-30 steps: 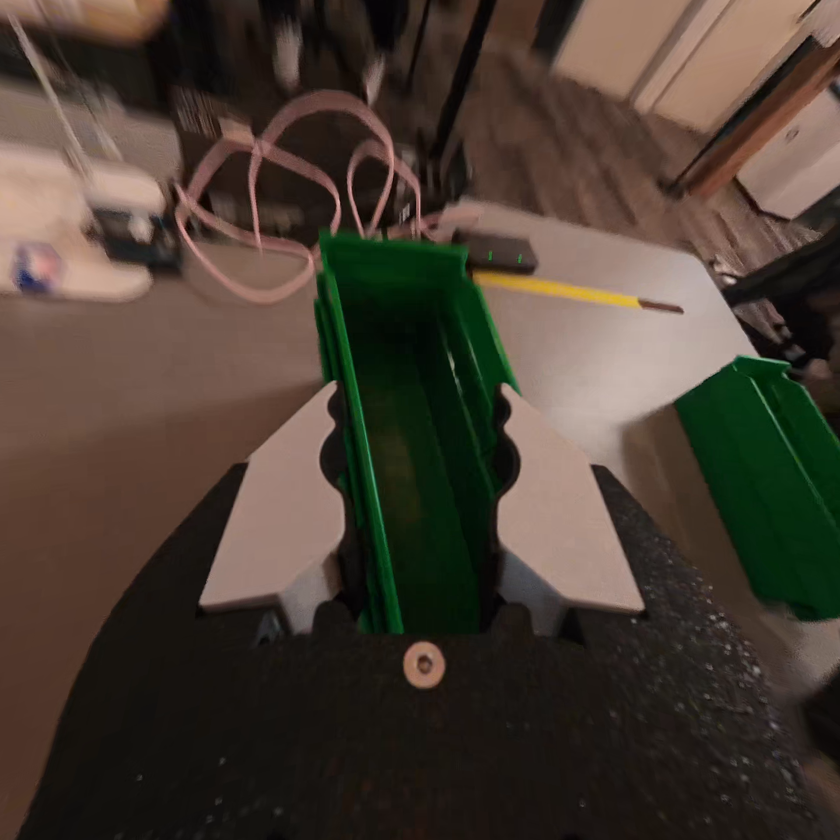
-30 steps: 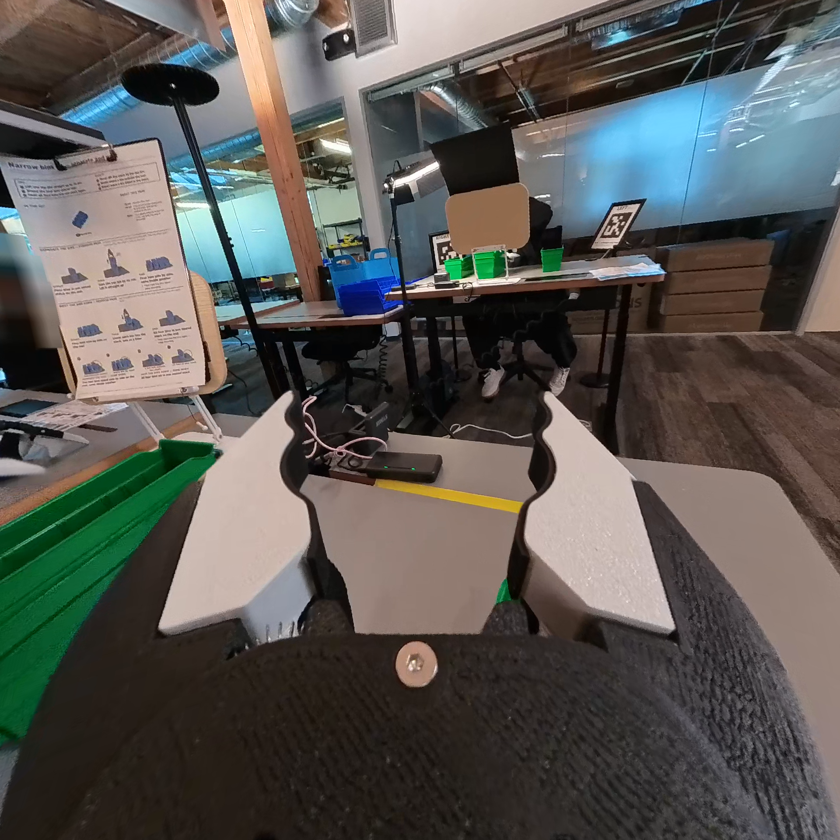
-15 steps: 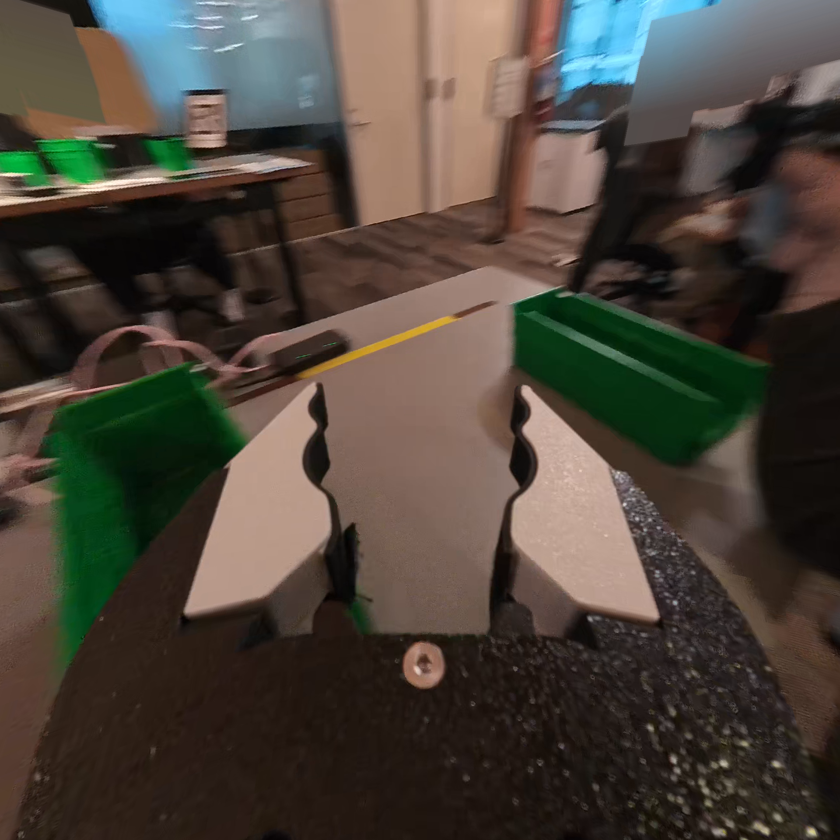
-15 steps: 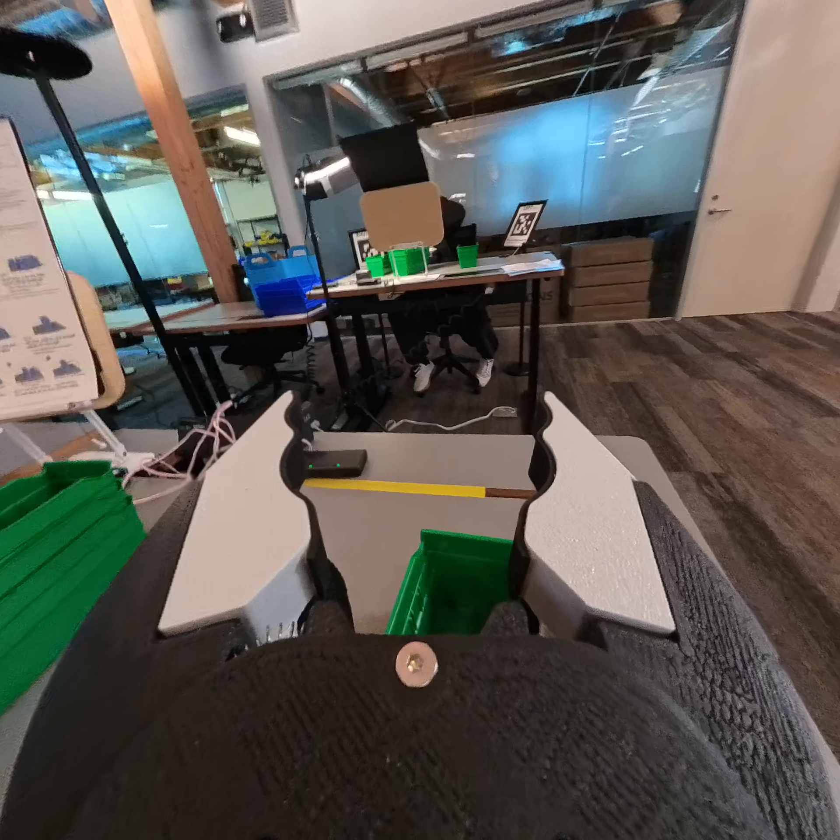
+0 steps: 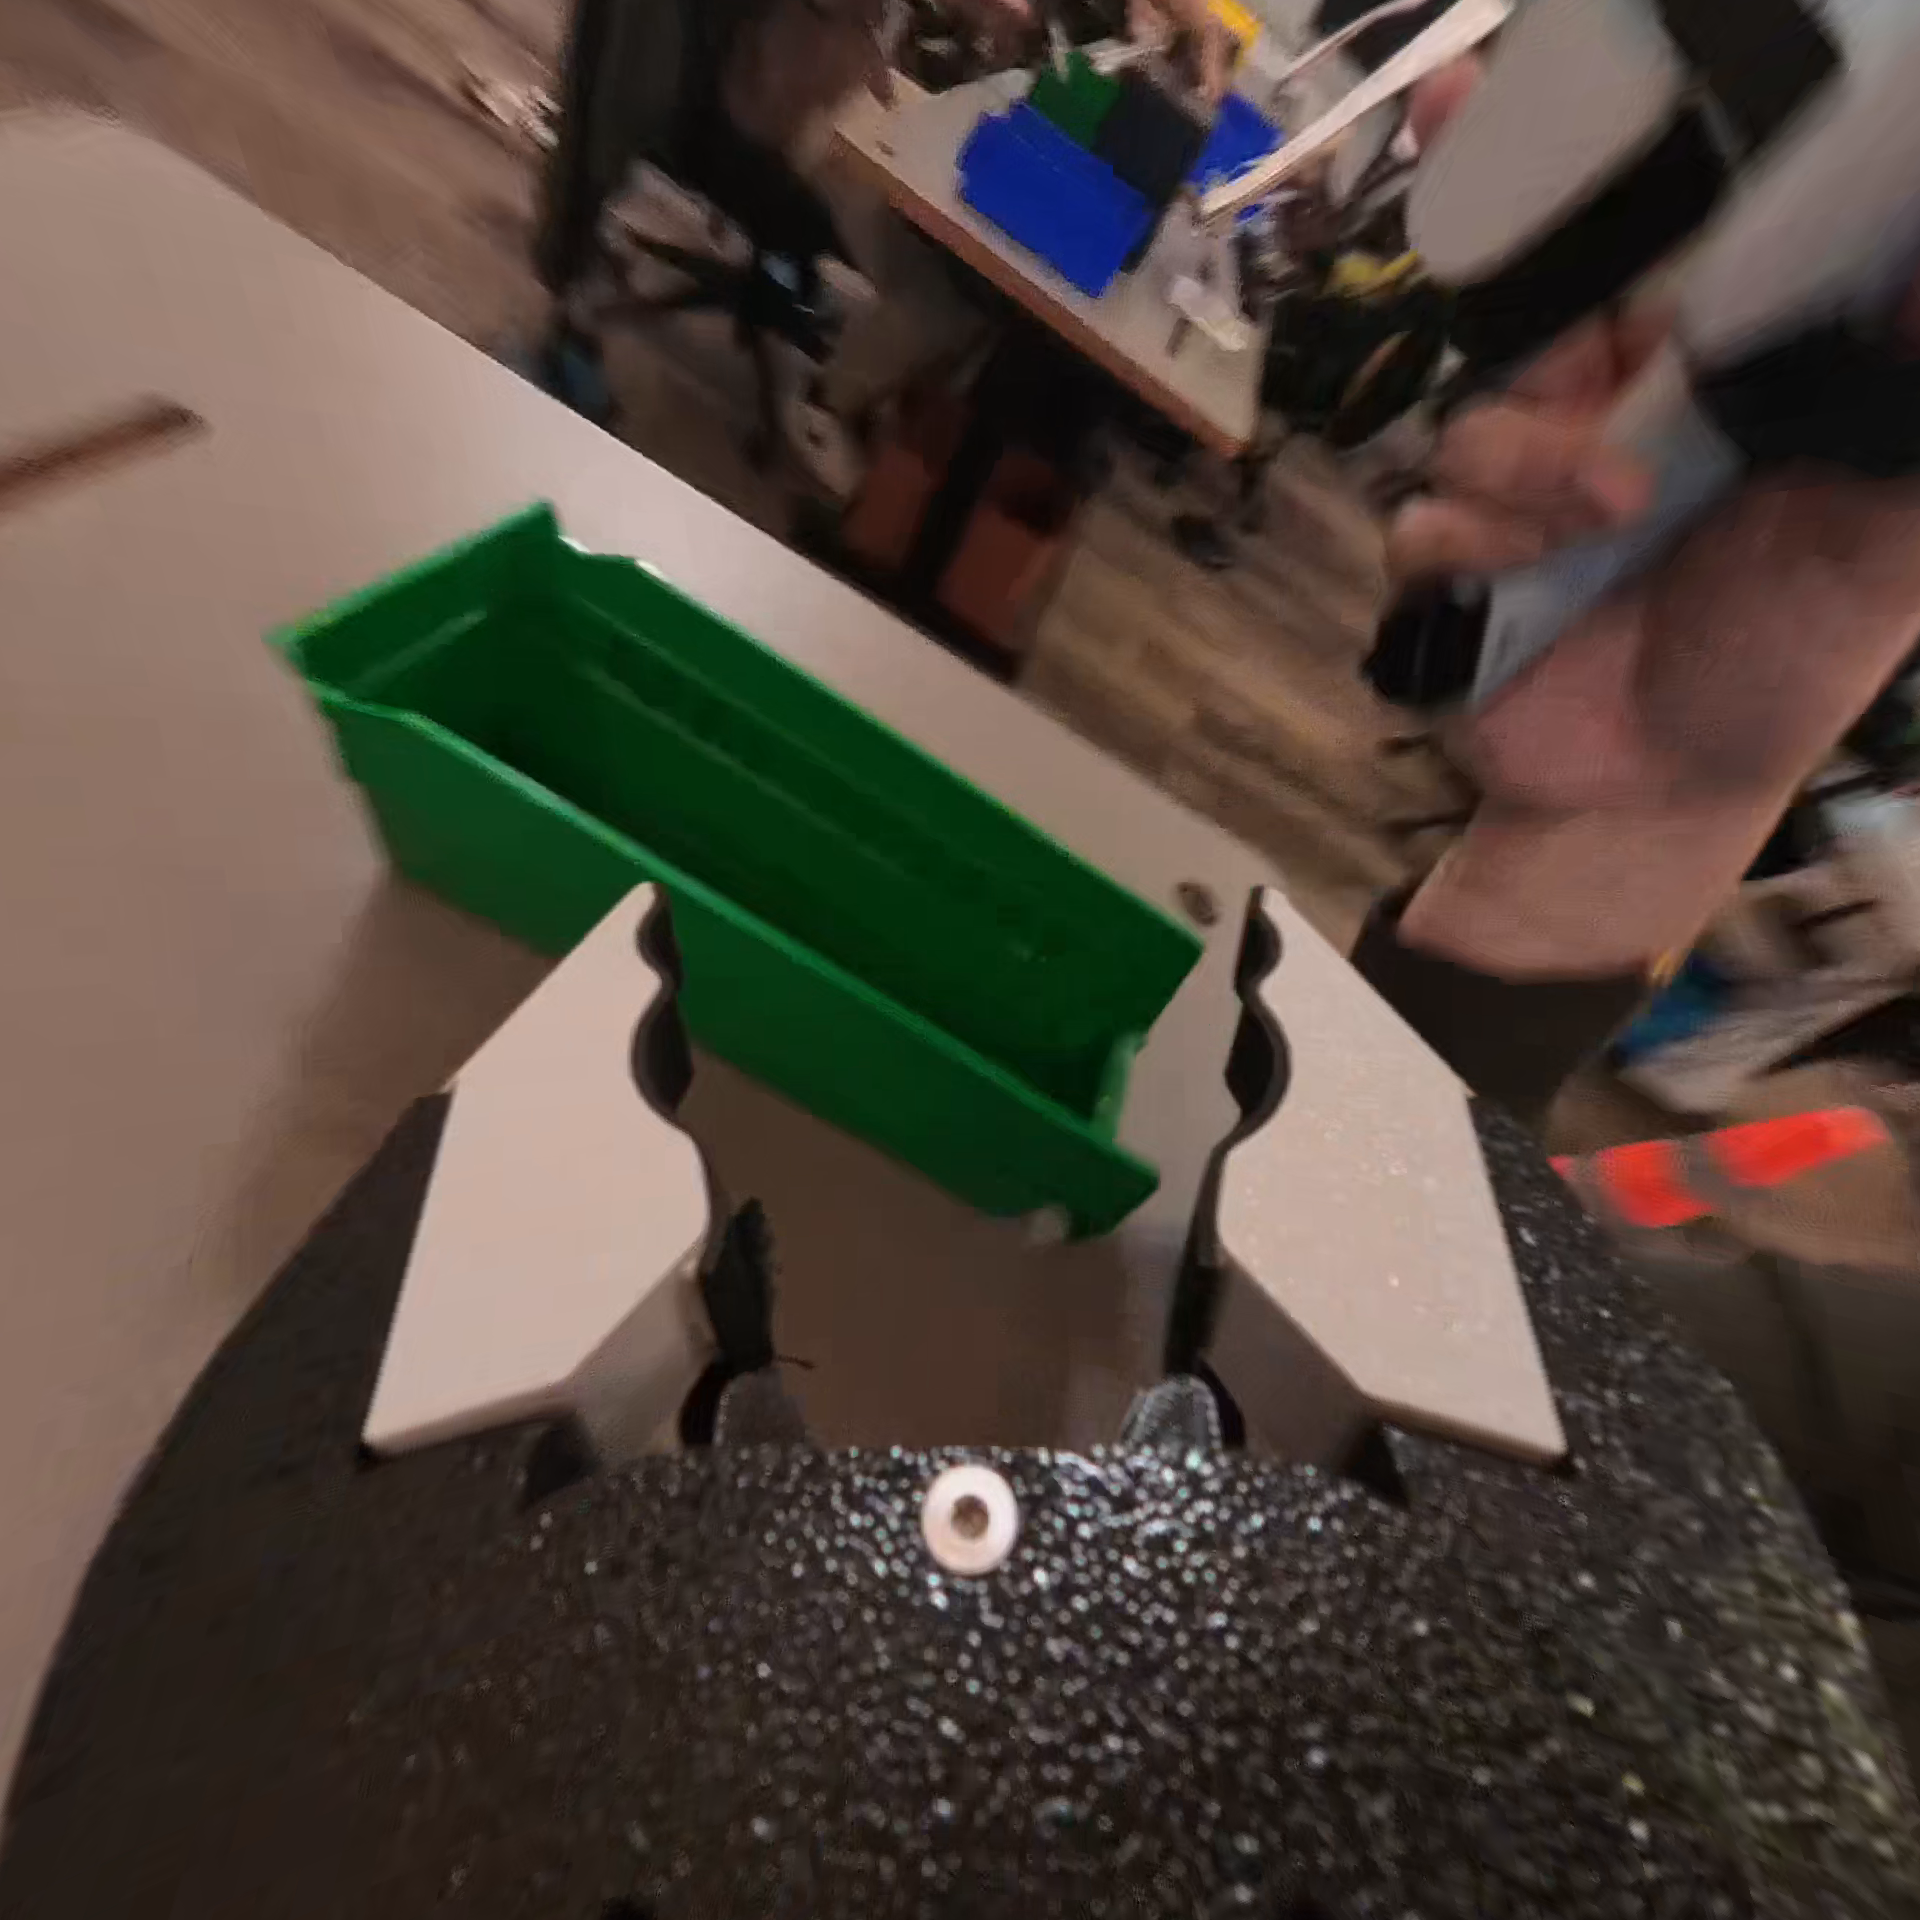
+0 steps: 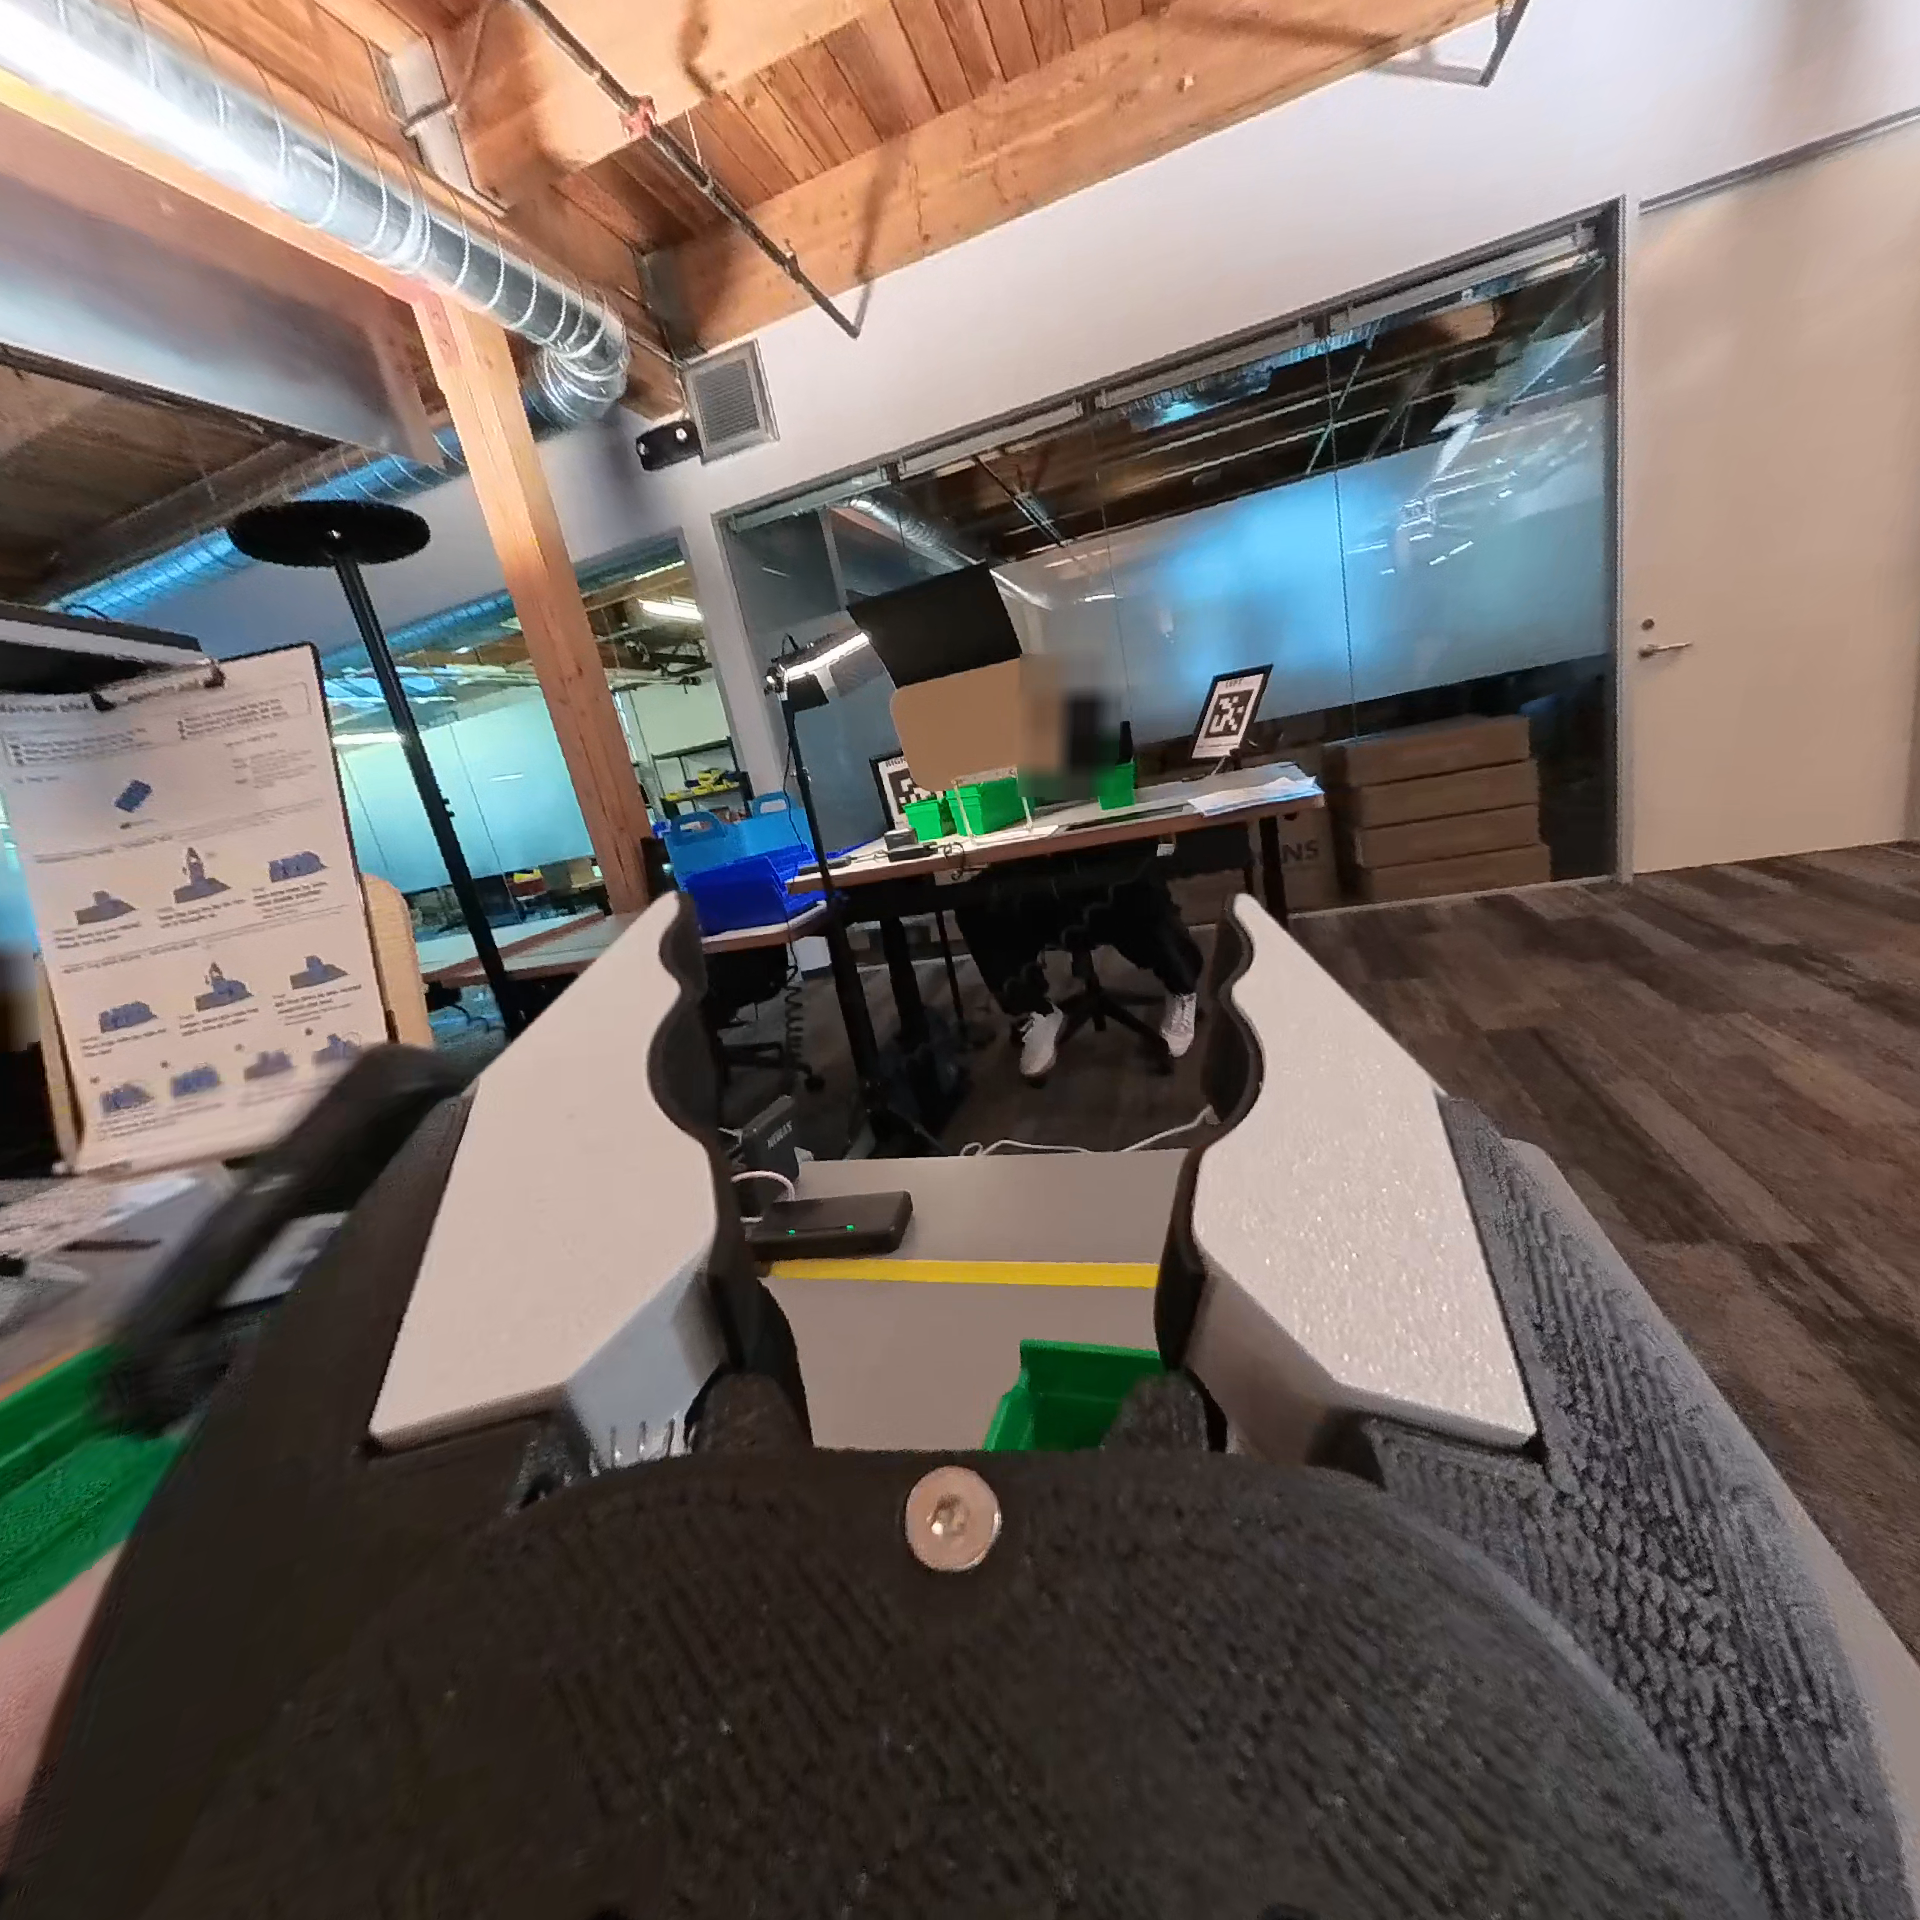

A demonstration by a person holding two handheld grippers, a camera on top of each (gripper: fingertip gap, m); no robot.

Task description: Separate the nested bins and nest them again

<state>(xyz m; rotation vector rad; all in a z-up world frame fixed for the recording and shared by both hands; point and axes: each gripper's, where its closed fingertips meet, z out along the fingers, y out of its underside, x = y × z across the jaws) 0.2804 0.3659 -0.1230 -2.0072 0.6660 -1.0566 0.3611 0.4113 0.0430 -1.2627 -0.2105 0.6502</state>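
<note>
Showing one green bin (image 5: 727, 883) on table (image 5: 156, 831) | both grippers' jaws spread, empty

Green bin (image 5: 748, 831): solid bright green inside and out, plain, lying on the table.
Table (image 5: 187, 831): matte grey-beige; in the right wrist view a yellow tape stripe (image 6: 966, 1273) crosses its grey top, with a black device (image 6: 831, 1224) showing small green lights just behind the stripe.
Left hand-held gripper (image 5: 951, 1049): pale grey fingers (image 5: 551, 1174), black wavy inner pads, speckled black body with a silver screw.
Right hand-held gripper (image 6: 956, 1049): white-grey grainy fingers (image 6: 1340, 1216), ridged black body.
Second green bins (image 6: 52, 1475): same green, blurred, at the left edge.
Instruction sheet (image 6: 187, 894): white with blue pictures.
Floor (image 6: 1662, 1039): dark brown wood-grain planks.
</note>
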